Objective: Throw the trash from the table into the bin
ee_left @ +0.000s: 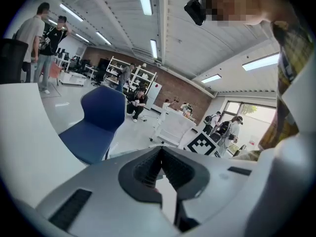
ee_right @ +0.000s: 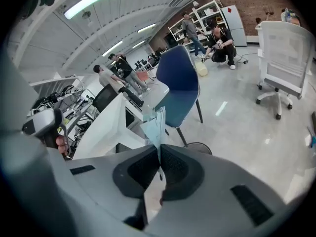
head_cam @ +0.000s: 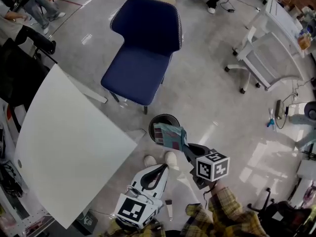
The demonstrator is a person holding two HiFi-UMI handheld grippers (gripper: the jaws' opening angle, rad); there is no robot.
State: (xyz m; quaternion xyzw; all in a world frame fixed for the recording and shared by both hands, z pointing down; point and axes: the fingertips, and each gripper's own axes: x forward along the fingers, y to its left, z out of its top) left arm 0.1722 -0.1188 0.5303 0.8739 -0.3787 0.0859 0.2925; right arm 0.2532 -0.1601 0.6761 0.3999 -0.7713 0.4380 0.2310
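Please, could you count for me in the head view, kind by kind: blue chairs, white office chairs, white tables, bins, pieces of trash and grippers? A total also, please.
blue chair: 1
white office chair: 1
white table: 1
bin: 1
trash, a wrapper held above the bin: 1
grippers, the left gripper and the right gripper: 2
Total: 7

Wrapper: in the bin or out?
Out. The right claw is shut on the wrapper, holding it over the bin in the head view; the right gripper view shows it pinched between the jaws.
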